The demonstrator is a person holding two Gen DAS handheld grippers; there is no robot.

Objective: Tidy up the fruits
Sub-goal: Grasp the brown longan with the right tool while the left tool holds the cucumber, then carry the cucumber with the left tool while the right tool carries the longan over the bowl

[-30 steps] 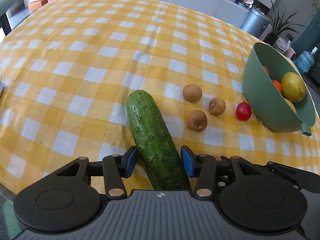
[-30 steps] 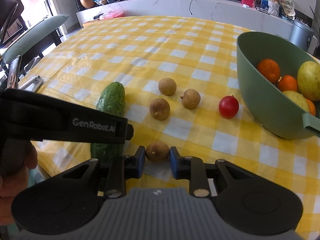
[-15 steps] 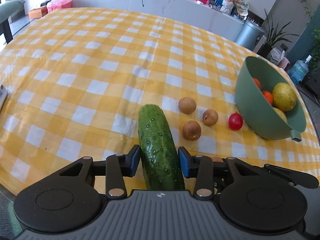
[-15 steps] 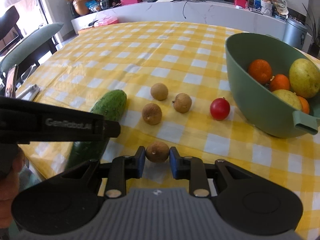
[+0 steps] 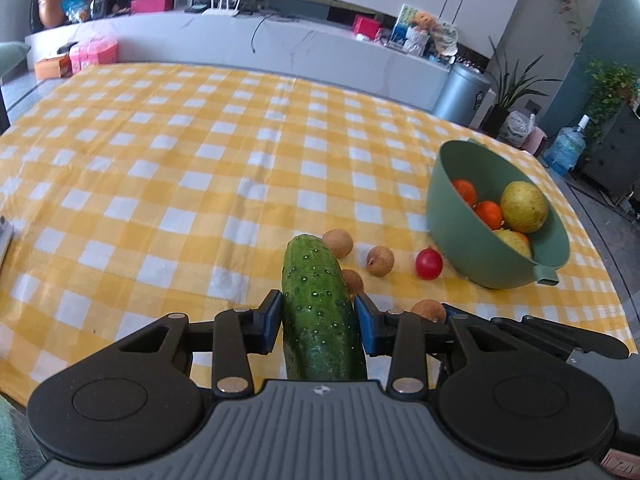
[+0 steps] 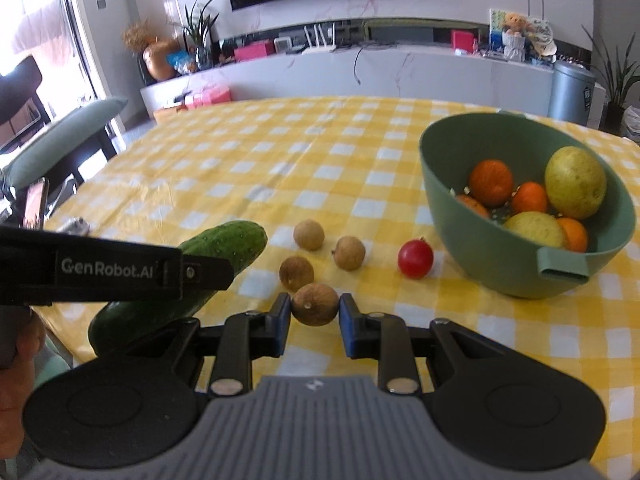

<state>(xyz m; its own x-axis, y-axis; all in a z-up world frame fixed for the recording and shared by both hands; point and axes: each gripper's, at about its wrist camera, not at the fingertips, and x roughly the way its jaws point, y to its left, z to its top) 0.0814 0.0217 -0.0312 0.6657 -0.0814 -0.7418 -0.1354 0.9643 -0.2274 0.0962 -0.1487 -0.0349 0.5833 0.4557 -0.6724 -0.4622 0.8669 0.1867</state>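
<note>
My left gripper (image 5: 319,320) is shut on a green cucumber (image 5: 316,304) and holds it lifted above the checked tablecloth; the cucumber also shows in the right wrist view (image 6: 224,248). My right gripper (image 6: 314,312) is shut on a brown longan (image 6: 315,305), also lifted off the cloth. Three more longans (image 6: 309,234) (image 6: 350,253) (image 6: 296,273) and a red cherry tomato (image 6: 416,259) lie on the cloth. A green bowl (image 6: 480,240) to the right holds oranges and yellow fruit.
The table's near edge lies just below both grippers. A green-cushioned chair (image 6: 60,140) and a phone (image 6: 34,206) stand at the table's left. A counter with boxes and plants runs behind the table (image 5: 280,48).
Both grippers have risen and tilted up with their loads; the cucumber and the longan are now off the cloth. The fruit on the table has not moved.
</note>
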